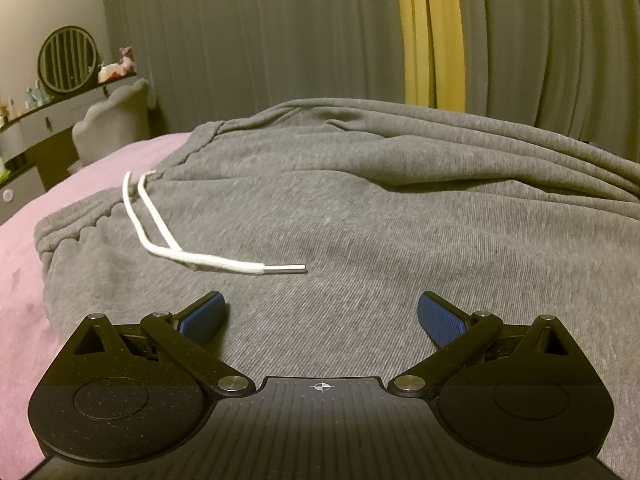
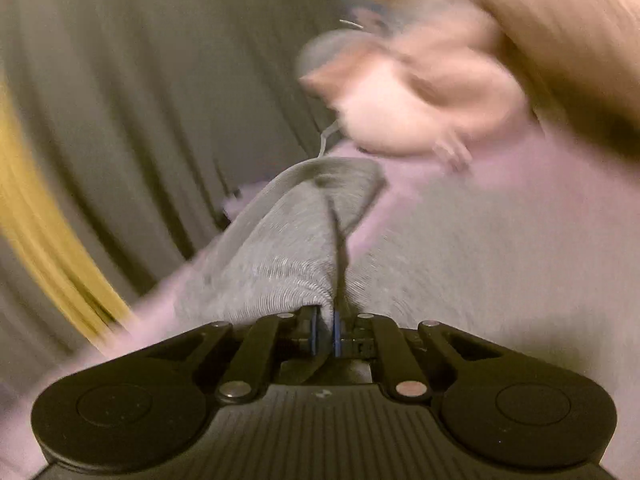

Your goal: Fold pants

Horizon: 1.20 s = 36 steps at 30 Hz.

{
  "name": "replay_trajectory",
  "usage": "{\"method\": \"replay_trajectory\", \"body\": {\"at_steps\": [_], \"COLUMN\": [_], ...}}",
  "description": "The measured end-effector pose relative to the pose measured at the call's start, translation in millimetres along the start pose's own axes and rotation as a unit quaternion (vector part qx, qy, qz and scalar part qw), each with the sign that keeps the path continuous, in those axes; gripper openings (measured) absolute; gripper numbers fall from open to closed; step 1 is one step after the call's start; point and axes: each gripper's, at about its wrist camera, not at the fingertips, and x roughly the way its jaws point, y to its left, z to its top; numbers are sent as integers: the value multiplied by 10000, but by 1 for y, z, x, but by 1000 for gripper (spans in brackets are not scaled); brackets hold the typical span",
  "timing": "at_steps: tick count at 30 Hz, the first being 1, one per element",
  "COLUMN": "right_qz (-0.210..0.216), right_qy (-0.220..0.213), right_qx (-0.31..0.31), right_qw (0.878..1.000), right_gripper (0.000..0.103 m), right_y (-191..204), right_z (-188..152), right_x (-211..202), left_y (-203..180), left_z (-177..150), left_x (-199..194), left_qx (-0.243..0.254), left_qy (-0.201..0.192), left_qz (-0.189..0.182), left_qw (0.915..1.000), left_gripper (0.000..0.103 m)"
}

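Grey knit pants (image 1: 360,208) lie rumpled on a pink bed (image 1: 24,264), white drawstring (image 1: 168,240) across them. Left gripper (image 1: 322,316) hovers spread above. Only the blurred right view shows the right gripper (image 2: 325,330) clenched on a ribbed fold of the pants.

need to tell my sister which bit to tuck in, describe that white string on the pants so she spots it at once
On the pink bed lie grey pants, spread flat ahead of the open left claw. From the gathered waistband a white drawstring trails across the cloth. It is the only white thing on the grey fabric, ending in a stiff tip.
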Motion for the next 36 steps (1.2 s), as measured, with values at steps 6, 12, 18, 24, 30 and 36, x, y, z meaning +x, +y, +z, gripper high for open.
{"method": "replay_trajectory", "body": {"at_steps": [6, 12, 18, 24, 30, 36], "right_qz": [-542, -248, -22, 44, 124, 136], "right_qy": [276, 290, 342, 282, 222, 210], "right_qx": [1254, 1507, 1545, 1354, 1279, 1194], "right_qw": [9902, 9878, 9874, 9904, 9915, 9925], "right_gripper": [6, 5, 6, 8, 8, 7], "right_y": [-43, -59, -66, -68, -69, -67], "right_z": [1, 2, 9, 12, 12, 13], "right_x": [-22, -10, -7, 3, 4, 7], "left_y": [9, 23, 47, 55, 52, 54], "left_z": [15, 78, 197, 247, 240, 237], "left_x": [-8, -22, 86, 188, 242, 236], "left_qx": [20, -99, -1621, -2557, -2360, -1898], "left_qy": [-59, -933, 236, 1034, 1602, 1797], "left_qz": [-23, -154, -1369, -1195, -807, -720], "left_qw": [10000, 9955, 9770, 9537, 9551, 9625], "left_gripper": [103, 103, 103, 89, 68, 14]}}
